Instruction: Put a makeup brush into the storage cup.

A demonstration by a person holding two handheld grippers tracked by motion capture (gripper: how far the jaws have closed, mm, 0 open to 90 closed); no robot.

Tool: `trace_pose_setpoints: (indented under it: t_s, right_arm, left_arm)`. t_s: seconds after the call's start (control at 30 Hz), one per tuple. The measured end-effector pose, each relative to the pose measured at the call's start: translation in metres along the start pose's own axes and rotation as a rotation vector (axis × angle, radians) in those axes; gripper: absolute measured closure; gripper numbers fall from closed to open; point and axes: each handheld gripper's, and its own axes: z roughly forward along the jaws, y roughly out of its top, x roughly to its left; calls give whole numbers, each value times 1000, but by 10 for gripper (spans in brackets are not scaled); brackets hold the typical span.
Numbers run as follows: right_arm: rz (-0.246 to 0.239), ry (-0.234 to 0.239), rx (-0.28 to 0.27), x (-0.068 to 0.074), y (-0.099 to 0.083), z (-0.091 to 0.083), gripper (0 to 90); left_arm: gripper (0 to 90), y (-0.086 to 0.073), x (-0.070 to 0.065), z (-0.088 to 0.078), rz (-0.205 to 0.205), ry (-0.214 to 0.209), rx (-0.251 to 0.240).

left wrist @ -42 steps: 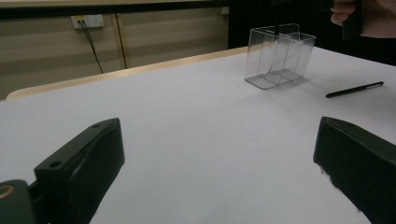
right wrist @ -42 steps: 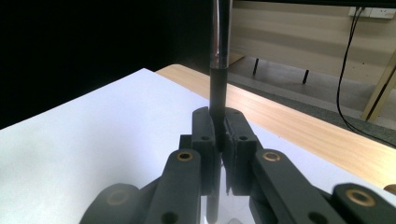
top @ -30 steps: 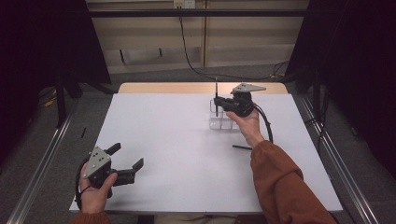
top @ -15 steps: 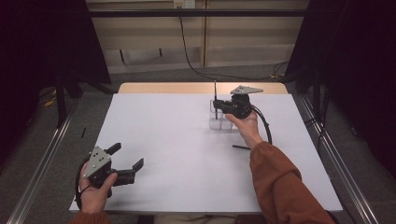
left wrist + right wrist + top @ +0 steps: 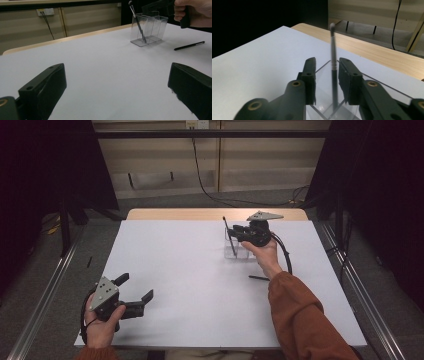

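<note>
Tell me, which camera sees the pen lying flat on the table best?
The left gripper view: the loose pen lies in plain sight on the white table, right of the clear holder. In the high view the same pen is a small dark line near the orange sleeve.

Your right gripper [image 5: 235, 234] sits at one o'clock on the table, jaws just parted. Your left gripper [image 5: 136, 292] rests at seven o'clock, jaws wide apart.

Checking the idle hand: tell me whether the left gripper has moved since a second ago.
No. The left gripper sits at the same spot near the white table's front left corner in the high view, fingers open.
</note>
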Motion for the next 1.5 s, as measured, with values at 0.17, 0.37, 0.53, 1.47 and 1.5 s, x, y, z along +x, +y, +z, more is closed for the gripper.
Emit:
trace_pose_setpoints:
  t_s: [0.17, 0.37, 0.53, 1.47, 1.5]
  right_arm:
    - [5, 10, -15, -1, -1, -3, 511]
    - [-10, 24, -30, 1, 0, -8, 335]
    - [2, 48, -43, 2, 0, -12, 211]
    - [6, 27, -60, 8, -11, -63, 13]
    - [2, 22, -58, 8, -13, -65, 13]
  left_arm:
    - [19, 0, 0, 1, -1, 1, 0]
    - [16, 0, 0, 1, -9, 1, 0]
    - [16, 0, 0, 1, -7, 2, 1]
    - [18, 0, -2, 2, 6, -7, 9]
    - [18, 0, -1, 2, 4, -7, 5]
